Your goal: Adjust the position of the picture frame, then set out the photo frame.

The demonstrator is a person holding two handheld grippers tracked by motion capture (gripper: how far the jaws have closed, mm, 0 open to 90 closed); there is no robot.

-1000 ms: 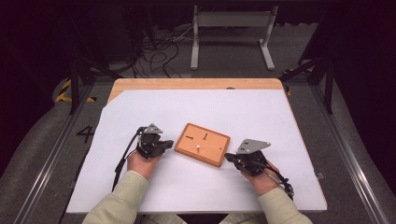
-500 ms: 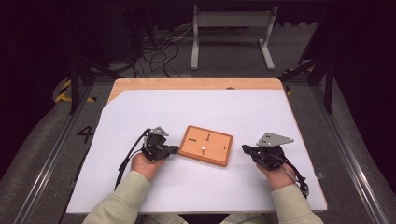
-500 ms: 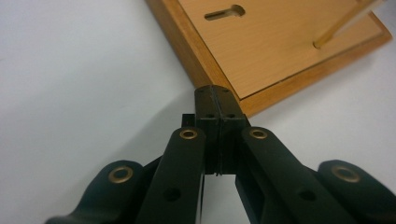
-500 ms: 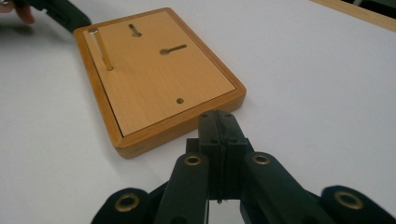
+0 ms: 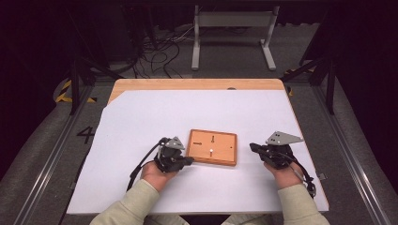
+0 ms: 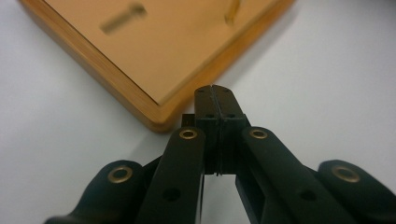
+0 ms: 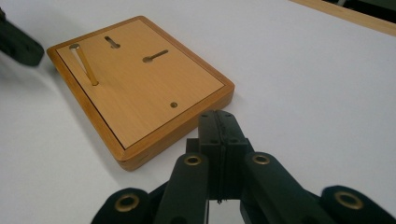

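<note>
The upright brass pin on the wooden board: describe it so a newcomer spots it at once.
On the white sheet, a wooden board lies between the two grippers. A thin brass pin stands upright in it near one edge; the other marks on the board are just a hole and flat slots.

Bright, even overhead light on the white table (image 5: 141,122); dark surroundings; blurred close-ups.

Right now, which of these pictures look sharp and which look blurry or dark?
High view: the white sheet is evenly lit, the room behind it nearly black. Left gripper view: the wooden board is out of focus, its pegs smeared, while the left tool is sharp. Right gripper view: the board and its upright brass peg are crisp, with soft shadows.
</note>
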